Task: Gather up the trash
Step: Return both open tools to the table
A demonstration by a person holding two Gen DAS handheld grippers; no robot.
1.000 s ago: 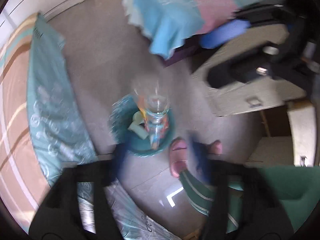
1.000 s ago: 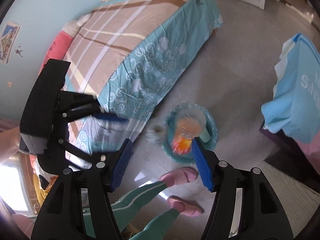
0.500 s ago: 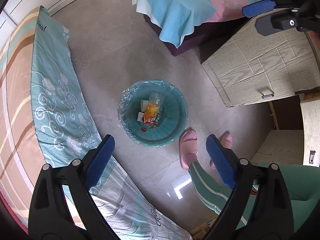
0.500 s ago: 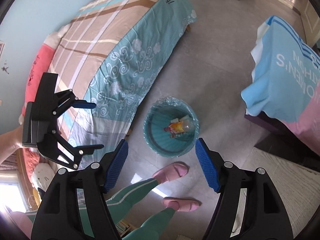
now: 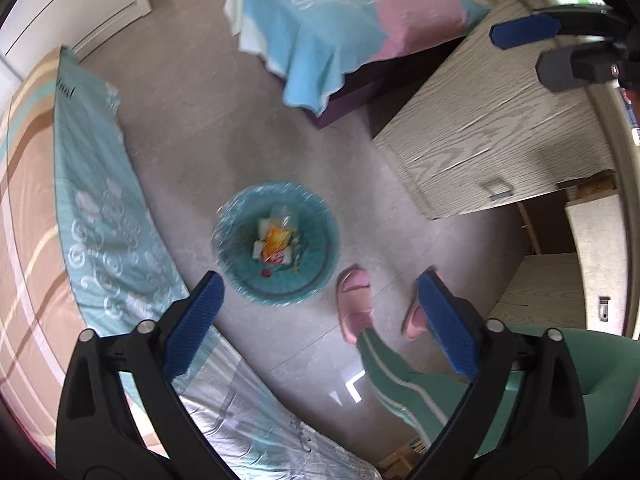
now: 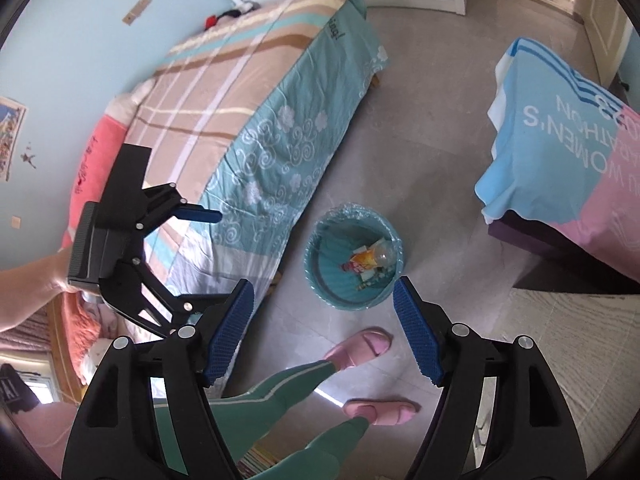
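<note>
A teal trash bin with a clear liner stands on the grey floor far below both grippers. It also shows in the right wrist view. Inside lie an orange-labelled plastic bottle and paper scraps; the bottle shows in the right wrist view too. My left gripper is open and empty, high above the bin. My right gripper is open and empty, also high above it. The left gripper appears in the right wrist view, over the bed.
A bed with a teal and striped cover lies left of the bin. A low table under a blue-pink cloth stands to the right. A wood-grain cabinet is nearby. The person's pink slippers stand beside the bin.
The bottle dropped from between the left gripper's fingers into the bin. Both grippers rose well above the bin and stand open.
</note>
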